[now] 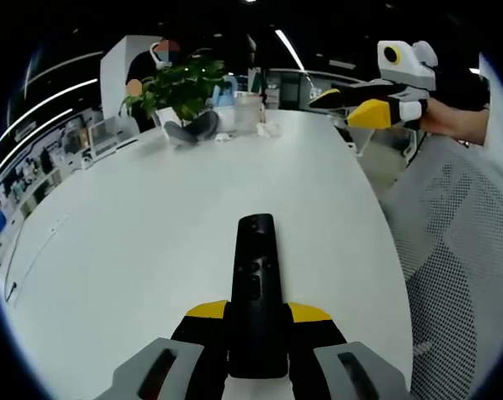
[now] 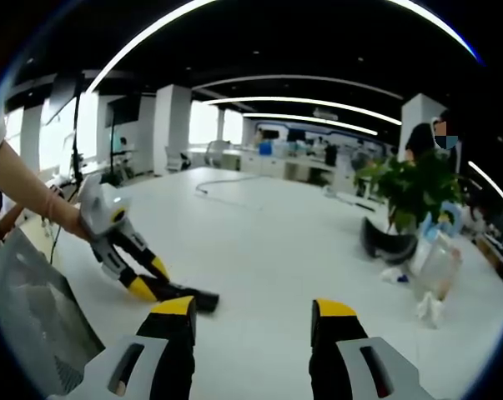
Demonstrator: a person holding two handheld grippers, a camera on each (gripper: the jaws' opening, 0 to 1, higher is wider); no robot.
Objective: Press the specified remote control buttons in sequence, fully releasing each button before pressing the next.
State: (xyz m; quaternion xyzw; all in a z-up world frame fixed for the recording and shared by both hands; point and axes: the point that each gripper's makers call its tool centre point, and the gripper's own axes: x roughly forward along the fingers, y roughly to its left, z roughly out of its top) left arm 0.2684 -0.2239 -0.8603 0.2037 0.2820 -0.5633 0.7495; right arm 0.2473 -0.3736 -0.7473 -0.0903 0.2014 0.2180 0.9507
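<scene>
Biggest risk: the remote (image 1: 255,292) could tip or slide out of the left tongs (image 1: 257,333) when a button is pushed. It is held only by its near end, most of its length reaching forward, so a push far up the body would lever it.
Next risk: the right tongs (image 2: 253,321) stand wide apart with nothing between them. A spread tip could land on two buttons at once or miss the wanted one; the buttons sit close together in a column.
Smaller risk: the right tongs are well apart from the remote, up at 2 o'clock in the left gripper view (image 1: 376,104). A fast approach could knock the remote sideways before any press counts.
Least risk: losing sight of the remote. In the right gripper view it sits at 8 o'clock, partly behind the left tongs (image 2: 163,287).
Table: a wide white table (image 1: 151,217); a potted plant (image 1: 180,87) stands at its far end, 11 o'clock, well apart from the work.
Remote, place: low centre, 6 o'clock in the left gripper view, just over the table, pointing to 12 o'clock.
Remote, look: long, slim, black, rounded far end, small dark buttons along the middle; their markings are too small to read.
Left tongs, state: narrowed onto the remote's near end, yellow tips on either side.
</scene>
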